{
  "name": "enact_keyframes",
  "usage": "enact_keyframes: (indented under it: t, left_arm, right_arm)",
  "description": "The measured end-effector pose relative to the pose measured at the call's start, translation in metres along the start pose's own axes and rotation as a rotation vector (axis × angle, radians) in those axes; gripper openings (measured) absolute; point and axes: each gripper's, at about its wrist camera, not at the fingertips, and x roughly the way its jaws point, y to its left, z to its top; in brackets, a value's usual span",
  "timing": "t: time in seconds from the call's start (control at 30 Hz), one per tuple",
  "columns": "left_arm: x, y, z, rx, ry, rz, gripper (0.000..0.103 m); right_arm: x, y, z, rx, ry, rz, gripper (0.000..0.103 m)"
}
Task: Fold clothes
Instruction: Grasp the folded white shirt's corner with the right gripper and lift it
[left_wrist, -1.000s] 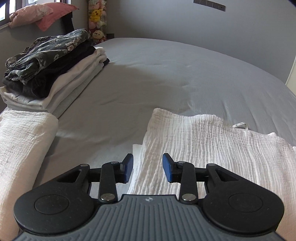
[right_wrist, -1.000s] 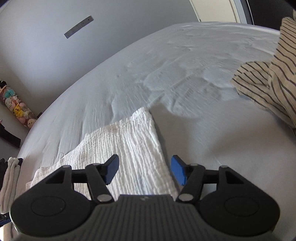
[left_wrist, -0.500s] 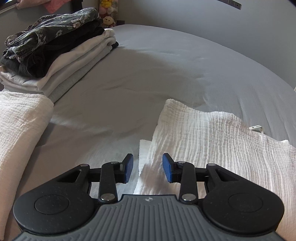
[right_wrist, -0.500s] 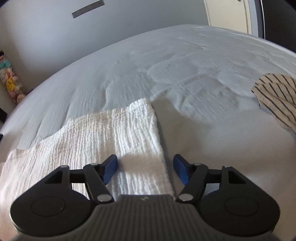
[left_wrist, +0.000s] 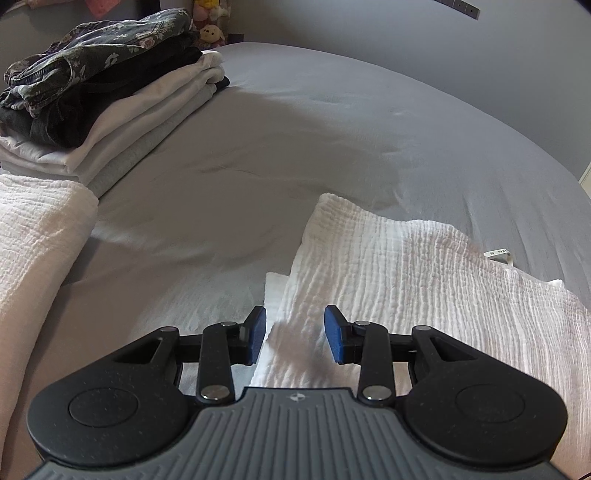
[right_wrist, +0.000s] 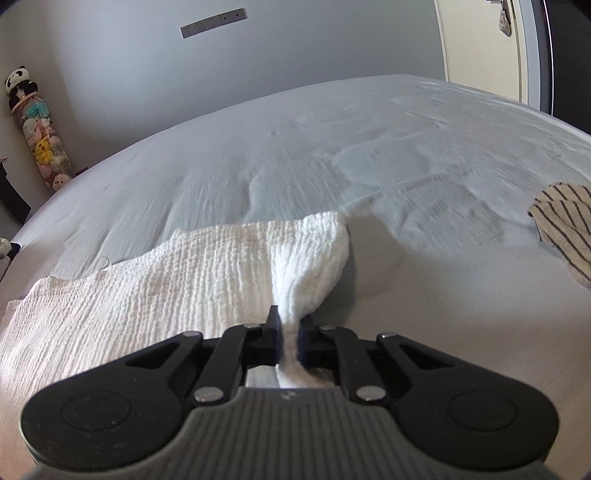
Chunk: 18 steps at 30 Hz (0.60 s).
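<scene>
Lying across the grey bed (left_wrist: 332, 140), the white crinkled cloth (left_wrist: 424, 295) is seen partly folded, with a stack of folded clothes (left_wrist: 103, 96) well apart at the far left. The right gripper (right_wrist: 290, 338) has just been closing, and its jaws are now pinched tight on the cloth's near right corner, which is bunched between them. The left gripper (left_wrist: 294, 334) is held about half open over the cloth's near left edge, with nothing clamped. Being soft, light and limp, the fabric is judged likely to sag and crumple, so it is best taken at both near corners.
</scene>
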Motion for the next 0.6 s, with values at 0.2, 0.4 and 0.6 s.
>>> enact_keyframes:
  t: [0.2, 0.4, 0.6]
  left_arm:
    - [-0.013, 0.002, 0.005, 0.003, -0.042, -0.019, 0.041]
    - [-0.024, 0.013, 0.010, -0.022, -0.056, -0.074, 0.041]
    - [-0.025, 0.023, 0.017, -0.015, -0.056, -0.094, 0.041]
  right_arm:
    - [-0.035, 0.037, 0.020, -0.058, -0.110, 0.028, 0.010]
    - [-0.056, 0.100, 0.025, -0.084, -0.139, 0.077, 0.009]
    - [-0.060, 0.167, 0.020, -0.110, -0.105, 0.123, 0.009]
